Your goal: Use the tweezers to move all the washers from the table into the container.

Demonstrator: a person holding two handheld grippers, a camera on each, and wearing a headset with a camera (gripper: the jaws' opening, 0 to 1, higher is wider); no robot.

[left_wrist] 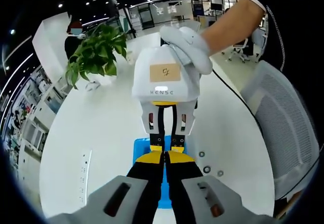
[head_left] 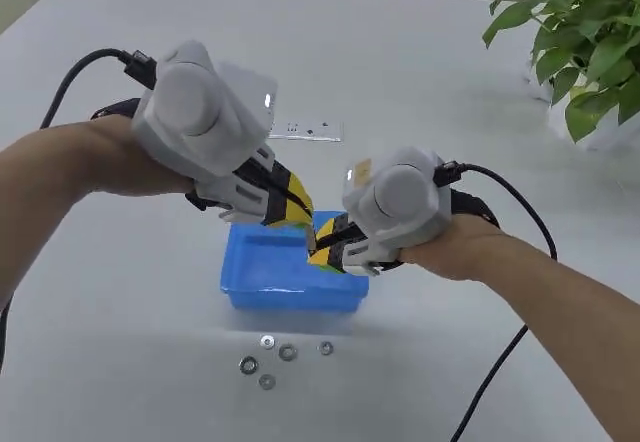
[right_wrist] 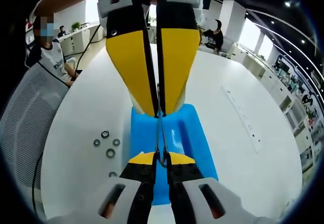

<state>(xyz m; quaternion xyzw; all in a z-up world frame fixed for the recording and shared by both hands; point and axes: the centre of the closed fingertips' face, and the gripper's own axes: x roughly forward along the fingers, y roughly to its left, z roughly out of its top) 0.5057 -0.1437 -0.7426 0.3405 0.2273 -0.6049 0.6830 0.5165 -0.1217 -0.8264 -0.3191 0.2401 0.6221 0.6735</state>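
Leftmost, the left tool (head_left: pixel 292 210) hangs over the blue container (head_left: pixel 290 300), its yellow-tipped jaws pressed together with no gap to speak of. From between its tips a thin metal strip, which I take for the tweezers (right_wrist: pixel 161 135), runs straight across to the right tool (right_wrist: pixel 162 159). That tool's jaws are likewise closed on the other end, so the two tools meet nearly tip to tip with the tweezers pinched between them. Five washers (head_left: pixel 288 352) lie loose on the desk (head_left: pixel 420 72), past the container on the person's side of both tools. They are well apart from the tips, and none is in the tweezers. The washers look small, flat, light and hard, and likely to skid on the smooth desk. Taking one by the rim, or with one prong through the hole, seems safest. The tweezers look slim and springy, so a tool should probably squeeze them mid-length, leaving the points free.
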